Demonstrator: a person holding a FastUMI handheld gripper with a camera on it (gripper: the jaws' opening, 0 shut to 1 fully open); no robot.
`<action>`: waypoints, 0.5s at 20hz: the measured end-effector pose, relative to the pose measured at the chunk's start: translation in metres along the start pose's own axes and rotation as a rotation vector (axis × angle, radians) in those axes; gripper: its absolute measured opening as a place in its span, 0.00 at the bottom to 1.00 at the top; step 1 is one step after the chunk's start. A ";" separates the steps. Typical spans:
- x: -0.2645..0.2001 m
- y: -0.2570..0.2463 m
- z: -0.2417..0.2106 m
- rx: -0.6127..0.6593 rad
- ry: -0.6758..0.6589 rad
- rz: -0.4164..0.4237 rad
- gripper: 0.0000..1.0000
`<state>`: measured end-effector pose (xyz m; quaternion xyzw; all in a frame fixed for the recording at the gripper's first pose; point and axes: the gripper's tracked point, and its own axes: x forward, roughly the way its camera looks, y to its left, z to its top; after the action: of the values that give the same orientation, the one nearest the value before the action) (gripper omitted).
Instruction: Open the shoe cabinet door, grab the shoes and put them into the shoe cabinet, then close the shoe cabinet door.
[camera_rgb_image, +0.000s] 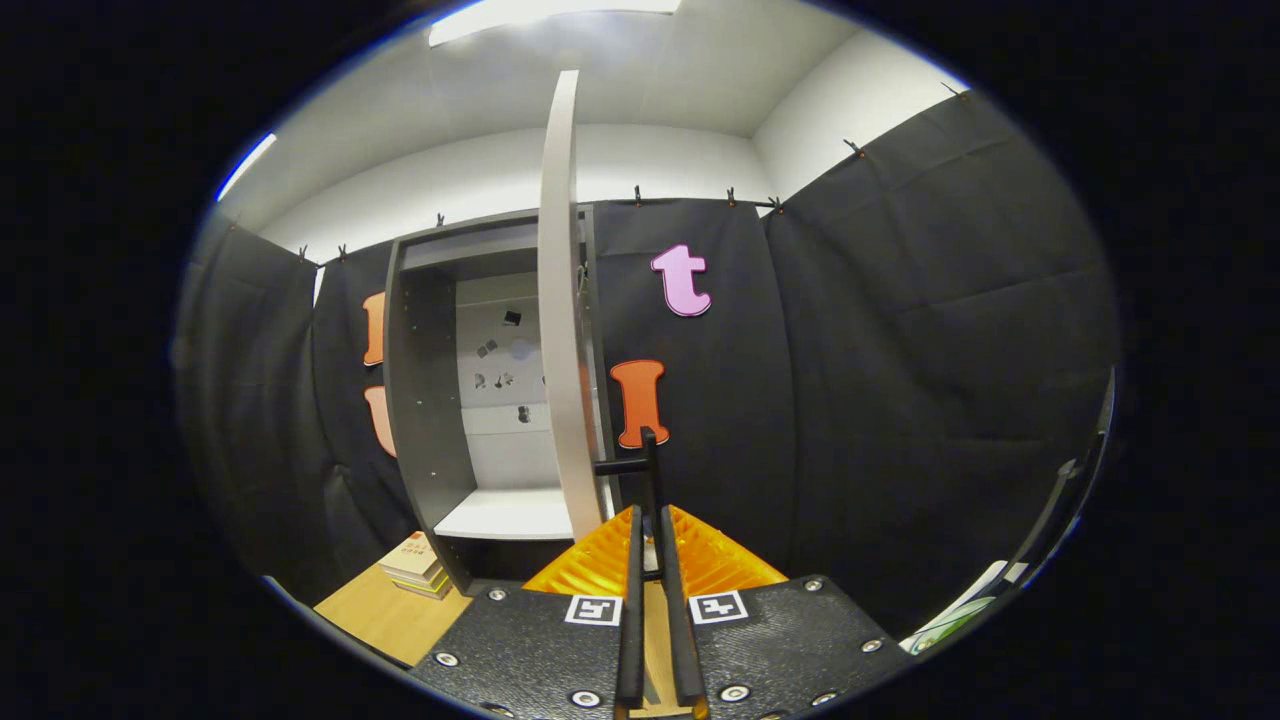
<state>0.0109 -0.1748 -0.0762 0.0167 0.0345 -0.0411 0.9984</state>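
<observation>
1. At your nine o'clock the black cloth wall (260, 400) hangs in folds, clipped along its top edge to a white wall, with a lit ceiling panel (550, 15) overhead at twelve.
2. Low at your eight o'clock, a light wooden floor (385, 615) shows, and a small stack of books (418, 568) lies on it, just beside the cabinet's bottom corner.
3. At about ten o'clock stands the shoe cabinet (425, 400), dark grey, its inside open to you: a pale back panel with a few small dark marks and a white shelf (505, 515) low down.
4. At your twelve o'clock the cabinet door (560, 300) is swung out, and you see it edge-on as a tall pale strip.
5. Just right of the door's lower edge, its thin black handle (640, 462) stands directly ahead of your gripper (648, 525).
6. Your fingers (632, 600) lie nearly together, with only a narrow slit between them; whether they pinch the handle, you cannot tell.
7. From one to four o'clock, more black cloth runs round; a dark curved bar (1060, 500) rises at four.
</observation>
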 end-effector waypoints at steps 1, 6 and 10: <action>-0.002 0.004 0.002 -0.002 -0.008 -0.013 0.11; -0.014 0.045 0.008 0.008 -0.026 0.019 0.11; -0.013 0.084 -0.009 0.003 0.014 0.034 0.14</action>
<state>0.0040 -0.0895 -0.0816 0.0192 0.0413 -0.0242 0.9987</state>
